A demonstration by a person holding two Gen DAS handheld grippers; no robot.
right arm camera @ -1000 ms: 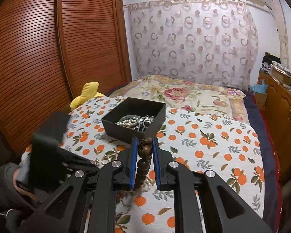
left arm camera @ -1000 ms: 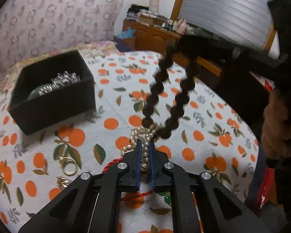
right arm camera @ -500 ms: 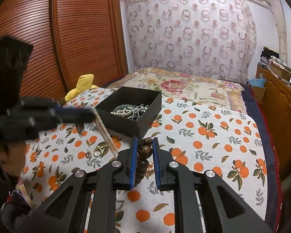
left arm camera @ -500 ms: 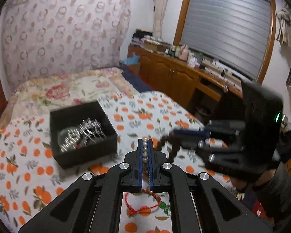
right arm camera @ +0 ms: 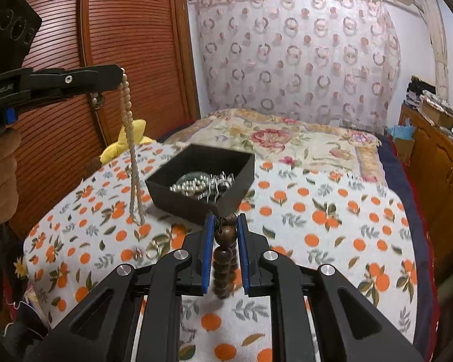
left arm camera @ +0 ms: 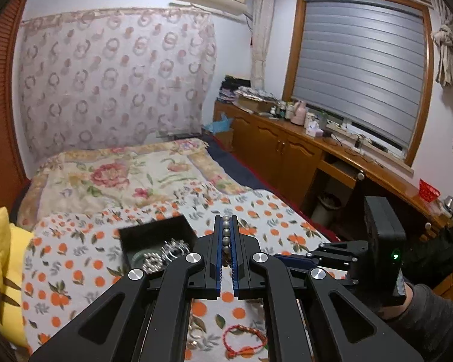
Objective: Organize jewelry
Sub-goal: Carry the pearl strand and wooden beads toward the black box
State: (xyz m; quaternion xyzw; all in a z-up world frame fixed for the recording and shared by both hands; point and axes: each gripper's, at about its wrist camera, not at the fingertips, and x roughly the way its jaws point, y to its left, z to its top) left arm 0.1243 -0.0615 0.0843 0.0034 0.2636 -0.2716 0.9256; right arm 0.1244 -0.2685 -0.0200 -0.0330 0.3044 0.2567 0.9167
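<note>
My left gripper (left arm camera: pixel 226 220) is shut on a pearl necklace (left arm camera: pixel 226 231), lifted high above the bed. In the right wrist view the same gripper (right arm camera: pixel 120 72) holds the necklace (right arm camera: pixel 133 157) hanging down in a long loop. My right gripper (right arm camera: pixel 225 220) is shut on a dark wooden bead bracelet (right arm camera: pixel 225 253) that hangs between its fingers; it shows at the right in the left wrist view (left arm camera: pixel 290 259). A black box (right arm camera: pixel 200 181) with silver jewelry inside sits on the orange-print cloth (right arm camera: pixel 317 211); it also shows in the left wrist view (left arm camera: pixel 157 241).
A red cord bracelet (left arm camera: pixel 244 338) and rings (right arm camera: pixel 149 252) lie on the cloth. A yellow plush (left arm camera: pixel 3 271) lies at the bed's left edge. A wooden wardrobe (right arm camera: pixel 75 45) stands to the left and a wooden counter (left arm camera: pixel 317 150) to the right.
My left gripper has risen well above the cloth, lifting the pearl necklace off it. My right gripper keeps hold of the wooden bead bracelet, a little nearer the box.
</note>
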